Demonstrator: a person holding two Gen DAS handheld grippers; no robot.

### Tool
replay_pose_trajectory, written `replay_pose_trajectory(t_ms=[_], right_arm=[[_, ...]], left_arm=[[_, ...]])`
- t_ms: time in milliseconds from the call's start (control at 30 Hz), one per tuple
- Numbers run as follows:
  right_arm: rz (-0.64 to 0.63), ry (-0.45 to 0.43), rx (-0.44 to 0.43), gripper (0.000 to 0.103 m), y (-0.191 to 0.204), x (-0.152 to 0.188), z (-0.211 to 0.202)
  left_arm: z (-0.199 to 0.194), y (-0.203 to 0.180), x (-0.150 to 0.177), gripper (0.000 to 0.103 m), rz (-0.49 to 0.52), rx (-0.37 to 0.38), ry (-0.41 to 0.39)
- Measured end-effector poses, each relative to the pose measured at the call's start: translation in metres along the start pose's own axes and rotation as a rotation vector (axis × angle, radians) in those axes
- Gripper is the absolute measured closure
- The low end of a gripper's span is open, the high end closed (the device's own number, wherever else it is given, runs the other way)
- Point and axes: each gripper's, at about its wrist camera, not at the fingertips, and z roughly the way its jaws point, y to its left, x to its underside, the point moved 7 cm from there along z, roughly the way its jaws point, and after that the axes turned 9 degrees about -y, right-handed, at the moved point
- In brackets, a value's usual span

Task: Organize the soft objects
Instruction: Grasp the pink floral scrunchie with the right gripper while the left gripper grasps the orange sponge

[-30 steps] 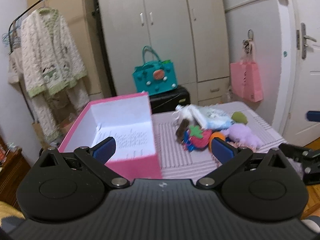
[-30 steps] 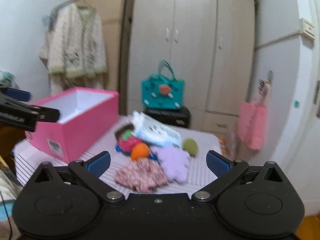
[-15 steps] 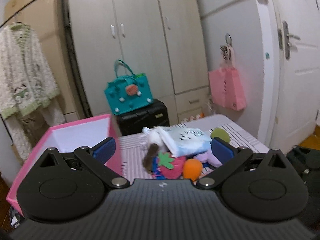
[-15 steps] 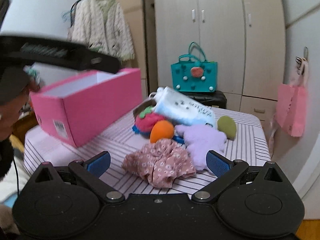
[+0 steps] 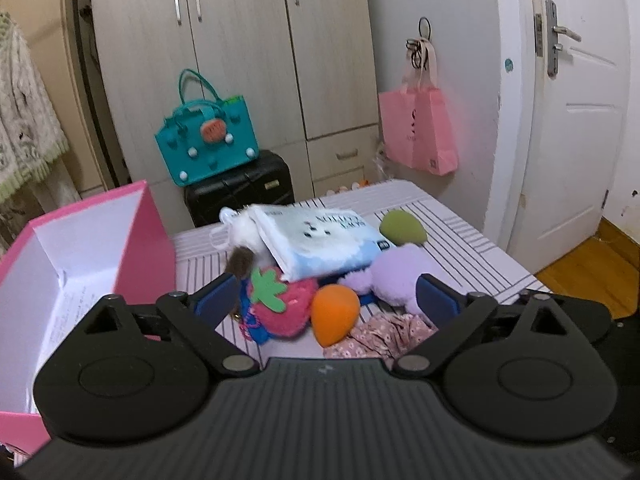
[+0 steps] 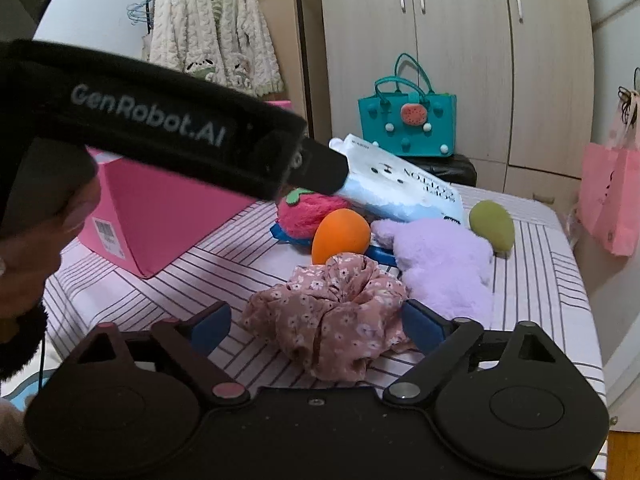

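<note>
1. The right gripper (image 6: 316,322) has jaws set wide, just narrowed a little, and the crumpled pink floral fabric scrunchie (image 6: 332,316) lies between the blue pads, unpressed.
2. The left gripper (image 5: 326,300) likewise stands wide after closing slightly, with nothing gripped; beyond it, left of the scrunchie (image 5: 380,334), sit the egg-shaped orange sponge (image 5: 334,314) and fuzzy red strawberry plush (image 5: 282,306).
3. Behind the scrunchie: fluffy lilac plush (image 6: 444,268), olive-green egg sponge (image 6: 492,226), white-and-blue soft pack (image 6: 400,188).
4. Only the left view shows the white inside of the open pink cardboard box (image 5: 80,248), left of the scrunchie; the right view shows its outer wall (image 6: 168,216) and the left gripper's black body (image 6: 172,136).
</note>
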Motion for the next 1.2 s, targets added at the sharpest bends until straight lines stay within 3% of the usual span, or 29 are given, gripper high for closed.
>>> replay_pose_trajectory(t_ms=[33, 100, 133, 233, 433, 667, 800, 1033, 1200], right_arm=[[-0.004, 0.005, 0.006, 0.018, 0.000, 0.001, 0.004], [-0.009, 0.010, 0.022, 0.051, -0.001, 0.002, 0.007], [-0.006, 0.010, 0.022, 0.062, -0.002, 0.002, 0.007], [0.035, 0.004, -0.010, 0.080, -0.007, 0.001, 0.001], [0.124, -0.007, -0.041, 0.085, -0.024, 0.004, -0.020], [0.187, 0.010, -0.034, 0.085, -0.047, 0.009, -0.041], [0.216, 0.024, -0.029, 0.085, -0.060, 0.008, -0.050], [0.226, 0.043, -0.055, 0.084, -0.068, 0.002, -0.051], [0.174, 0.083, -0.029, 0.073, -0.064, 0.007, -0.042]], left_arm=[[0.003, 0.000, 0.001, 0.013, -0.005, 0.003, 0.010], [0.009, 0.000, 0.006, 0.019, -0.030, 0.015, 0.042], [0.014, 0.001, 0.009, 0.026, -0.053, 0.027, 0.065], [0.026, 0.002, 0.018, 0.038, -0.112, 0.060, 0.125], [0.041, -0.003, 0.028, 0.047, -0.119, 0.067, 0.164], [0.056, -0.004, 0.033, 0.047, -0.154, 0.074, 0.206], [0.062, -0.007, 0.038, 0.047, -0.201, 0.125, 0.246], [0.071, -0.017, 0.040, 0.047, -0.170, 0.113, 0.238], [0.083, -0.018, 0.047, 0.047, -0.181, 0.100, 0.265]])
